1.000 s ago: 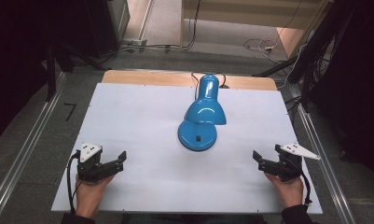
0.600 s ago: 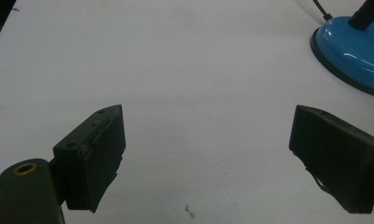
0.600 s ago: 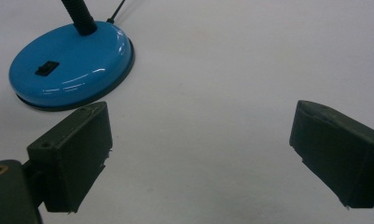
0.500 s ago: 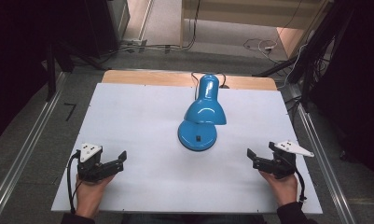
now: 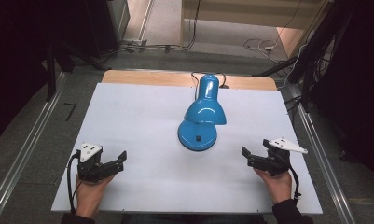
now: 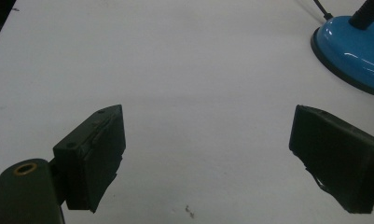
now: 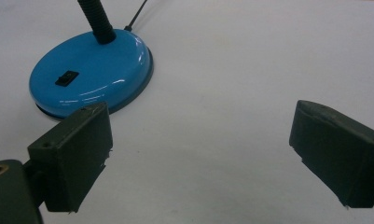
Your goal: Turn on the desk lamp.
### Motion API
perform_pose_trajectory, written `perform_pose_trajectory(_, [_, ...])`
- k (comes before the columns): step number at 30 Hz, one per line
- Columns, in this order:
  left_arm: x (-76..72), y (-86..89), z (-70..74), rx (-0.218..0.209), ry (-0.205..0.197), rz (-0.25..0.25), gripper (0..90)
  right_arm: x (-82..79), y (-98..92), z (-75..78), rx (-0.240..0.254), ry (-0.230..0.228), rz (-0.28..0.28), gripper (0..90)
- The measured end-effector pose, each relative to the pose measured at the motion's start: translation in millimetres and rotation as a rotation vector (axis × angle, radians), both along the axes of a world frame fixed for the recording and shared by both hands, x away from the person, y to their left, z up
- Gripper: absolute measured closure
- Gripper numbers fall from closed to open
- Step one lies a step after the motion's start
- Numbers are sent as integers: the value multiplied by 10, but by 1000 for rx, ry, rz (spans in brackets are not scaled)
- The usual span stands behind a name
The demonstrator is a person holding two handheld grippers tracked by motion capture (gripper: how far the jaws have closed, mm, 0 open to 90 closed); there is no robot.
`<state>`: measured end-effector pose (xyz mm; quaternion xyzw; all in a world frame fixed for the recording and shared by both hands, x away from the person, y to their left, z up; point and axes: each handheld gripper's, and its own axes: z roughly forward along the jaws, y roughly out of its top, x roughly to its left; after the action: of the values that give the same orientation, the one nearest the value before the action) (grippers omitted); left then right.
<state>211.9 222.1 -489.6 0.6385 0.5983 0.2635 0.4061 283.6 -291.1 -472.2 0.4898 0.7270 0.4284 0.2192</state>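
The left gripper [image 5: 115, 164] is held near the tabletop's [image 5: 138, 112] front-left corner, jaws spread wide w/ nothing between, unchanged vs. earlier. The blue lamp [image 5: 201, 116] is seen at centre, towards the back edge, untouched. The right gripper [image 5: 248, 157], also agape & empty near the front-right corner, has been edged inward towards the lamp base [image 7: 89, 70], so an approach is probably starting.

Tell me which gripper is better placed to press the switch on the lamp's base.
Right, probably. The right gripper is open and angled toward the lamp base, and its view shows the switch just ahead of its jaws. The left gripper sees just the base's edge.
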Motion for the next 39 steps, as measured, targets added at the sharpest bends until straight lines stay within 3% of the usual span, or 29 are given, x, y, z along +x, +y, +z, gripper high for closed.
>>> perform_pose_trajectory(39, [1, 4, -1, -10, -3, -2, 111, 151, 461, -17, 15, 5, 83, 50])
